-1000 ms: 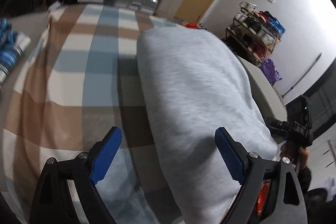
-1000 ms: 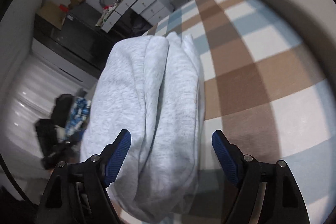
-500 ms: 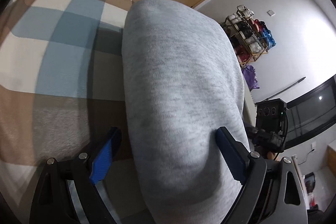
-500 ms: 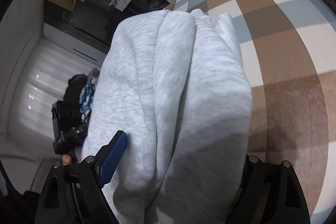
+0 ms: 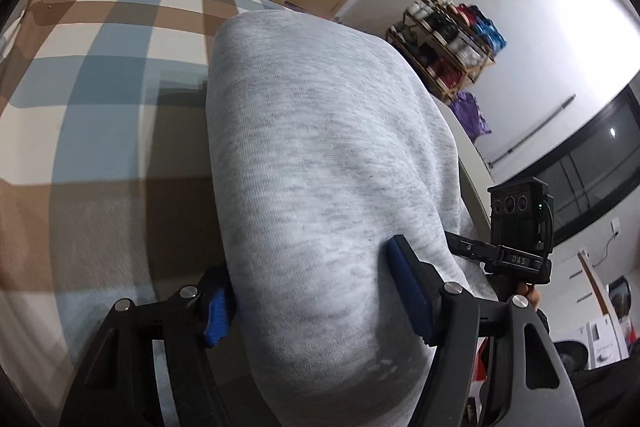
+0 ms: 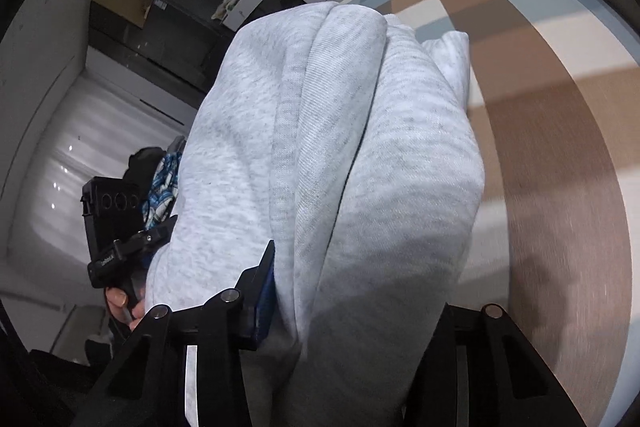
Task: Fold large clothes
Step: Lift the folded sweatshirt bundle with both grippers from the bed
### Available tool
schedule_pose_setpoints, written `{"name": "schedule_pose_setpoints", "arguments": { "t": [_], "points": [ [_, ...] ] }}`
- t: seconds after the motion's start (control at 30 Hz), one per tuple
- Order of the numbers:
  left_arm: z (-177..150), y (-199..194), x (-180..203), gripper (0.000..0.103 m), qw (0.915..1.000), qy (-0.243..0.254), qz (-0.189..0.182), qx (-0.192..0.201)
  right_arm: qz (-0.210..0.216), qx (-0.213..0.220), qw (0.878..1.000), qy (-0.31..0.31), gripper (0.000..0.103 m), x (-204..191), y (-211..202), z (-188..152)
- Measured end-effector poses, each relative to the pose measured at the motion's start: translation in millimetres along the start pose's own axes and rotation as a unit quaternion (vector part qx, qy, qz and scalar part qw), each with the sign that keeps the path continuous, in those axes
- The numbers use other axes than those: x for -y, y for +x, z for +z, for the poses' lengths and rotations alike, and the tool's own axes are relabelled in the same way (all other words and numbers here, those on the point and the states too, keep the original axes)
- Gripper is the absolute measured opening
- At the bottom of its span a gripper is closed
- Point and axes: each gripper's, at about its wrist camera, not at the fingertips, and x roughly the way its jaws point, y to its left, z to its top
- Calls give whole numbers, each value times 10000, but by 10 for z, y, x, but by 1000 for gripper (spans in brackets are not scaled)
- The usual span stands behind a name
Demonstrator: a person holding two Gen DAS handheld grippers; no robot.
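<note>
the grey sweatshirt (image 5: 332, 163) lies as a thick folded bundle on the checked bed cover (image 5: 80, 75), filling the middle of both wrist views from the lower edge up toward the centre of the frame. the left hand-held gripper (image 5: 316, 301) has just been closing, and its blue pads now press into the near end of the bundle from either side, so it is grasping the cloth. the right hand-held gripper (image 6: 356, 311) has also just been closing; its left pad digs into a fold at the lower middle of the frame, while the other pad is hidden under the fabric, and the cloth bulges between the jaws, so it too looks clamped on the bundle. in the right wrist view several rounded layers (image 6: 328, 131) stack side by side, which suggests a soft, bulky, fairly light knit that will sag and slide apart if lifted by one layer only. it is not slippery or fragile, but it is springy, so the best hold is deep across all layers at the near edge, one hand-held gripper toward each side, keeping the fold lines together. at the right edge of the left view, the other tool's camera block (image 5: 520, 219) is visible.
</note>
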Motion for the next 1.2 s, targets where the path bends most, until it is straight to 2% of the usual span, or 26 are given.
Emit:
{"name": "schedule_pose_setpoints", "arguments": {
  "t": [0.2,0.33,0.47,0.63,0.7,0.83,0.93,0.97,1.03,1.13,1.2],
  "points": [
    [-54,19,113,66,9996,266,-53,-109,-73,277,9993,260,41,48,-235,-329],
    [-25,20,149,66,9989,454,-39,-131,-193,445,9987,163,36,-73,-299,-451],
    [-11,29,209,65,9980,627,-33,-74,-280,673,9973,-22,29,-239,-326,-496],
    [-22,70,203,65,9978,649,-49,-99,-374,627,9973,-33,29,-231,-302,-497],
    [-20,69,142,65,9981,598,-101,-103,-355,581,9977,43,30,-198,-272,-450],
    [38,99,-3,71,9989,358,-253,-147,-316,450,9980,298,53,-38,-318,-417],
    [58,100,-15,75,9986,462,-211,-131,-332,436,9980,311,65,51,-298,-336],
    [74,111,-7,80,9985,508,-166,-129,-334,415,9981,310,67,76,-277,-300],
    [100,135,-20,85,9984,534,-114,-165,-161,373,9986,345,67,122,-228,-229],
    [136,201,-62,85,9984,403,-307,-241,-25,322,9990,308,65,155,-126,-108],
    [145,224,-70,83,9982,395,-401,-218,-12,299,9993,214,52,160,-46,-78]
  ]
}}
